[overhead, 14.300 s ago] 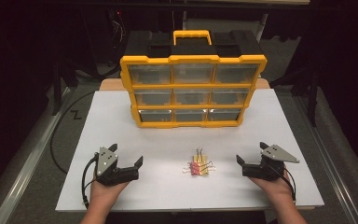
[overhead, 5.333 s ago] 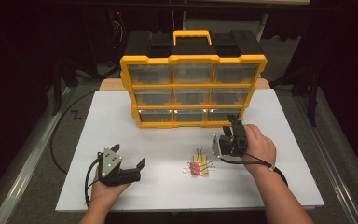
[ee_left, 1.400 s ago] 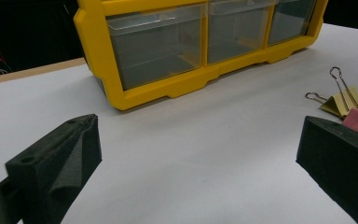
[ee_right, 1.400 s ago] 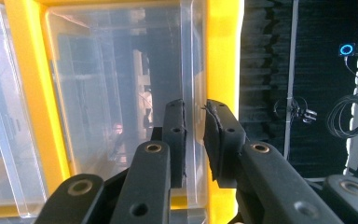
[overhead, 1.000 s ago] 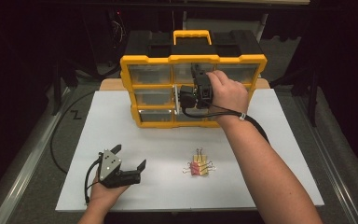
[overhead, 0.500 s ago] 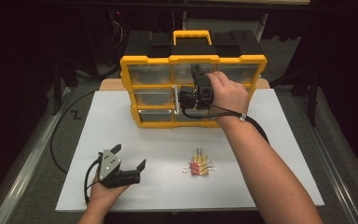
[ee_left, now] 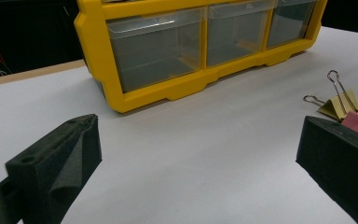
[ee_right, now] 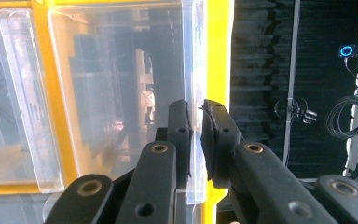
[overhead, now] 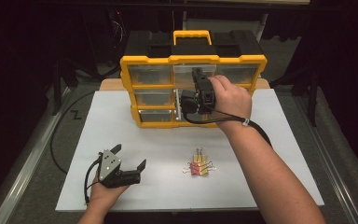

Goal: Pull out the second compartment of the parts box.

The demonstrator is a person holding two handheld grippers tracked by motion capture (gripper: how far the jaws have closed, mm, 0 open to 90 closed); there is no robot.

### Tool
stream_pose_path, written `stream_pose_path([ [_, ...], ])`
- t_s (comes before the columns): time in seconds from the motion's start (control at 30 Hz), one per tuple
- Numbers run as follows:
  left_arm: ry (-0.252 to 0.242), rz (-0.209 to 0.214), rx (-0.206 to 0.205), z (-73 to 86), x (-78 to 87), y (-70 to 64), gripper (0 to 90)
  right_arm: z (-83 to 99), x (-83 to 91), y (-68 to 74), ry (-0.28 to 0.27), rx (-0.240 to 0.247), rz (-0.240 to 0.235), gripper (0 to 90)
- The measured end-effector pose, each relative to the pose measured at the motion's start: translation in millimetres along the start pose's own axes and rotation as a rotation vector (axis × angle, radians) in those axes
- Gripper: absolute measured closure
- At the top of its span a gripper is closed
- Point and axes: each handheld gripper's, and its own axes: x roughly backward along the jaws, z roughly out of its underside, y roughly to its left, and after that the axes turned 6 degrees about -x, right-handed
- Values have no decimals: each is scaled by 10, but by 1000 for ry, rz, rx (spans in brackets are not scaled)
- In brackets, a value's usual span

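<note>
A yellow and black organizer (overhead: 151, 60) with clear drawers stands at the back of the white mat (overhead: 279, 154). My right gripper (overhead: 196, 74) is up against its top middle drawer (overhead: 182, 77). In the right gripper view the right gripper (ee_right: 196, 121) has its jaws shut on that drawer's clear front lip (ee_right: 195, 70). My left gripper (overhead: 129, 156) rests open on the mat at the front left, and the left gripper (ee_left: 200, 154) has nothing between its jaws. A small pile of binder clips (overhead: 198, 166) (ee_left: 349, 107), yellow and pink, lies to its right.
The organizer's bottom drawers (ee_left: 156, 51) look see-through with nothing visible inside. A black cable (overhead: 58, 135) loops off the mat's left side. A metal rail (overhead: 23, 177) runs along the table's left edge. Dark stands surround the table.
My right gripper left the mat's right side, passed over the clips and went up to the organizer's top middle drawer, where it has stayed for the last second. The left gripper has not moved.
</note>
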Motion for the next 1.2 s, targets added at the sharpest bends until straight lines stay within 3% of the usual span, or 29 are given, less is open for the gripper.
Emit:
stream_pose_path([
  [0.27, -2, 2, -1, -2, 7, 5, 7, 2, -2, -16, -2, -14, -17, 803],
  [0.5, -2, 3, -2, -2, 7, 3, 7, 35, -4, -56, 13, -15, -45, 684],
  [0.8, -3, 2, 1, -1, 5, 2, 7, 91, -52, -75, 39, 5, -64, 697],
  [1.0, -6, -1, 3, -2, 8, 4, 7, 84, -57, -62, 39, 10, -41, 789],
  [1.2, -8, -2, 6, -2, 9, 6, 7, 71, -45, -47, 40, 34, -28, 804],
])
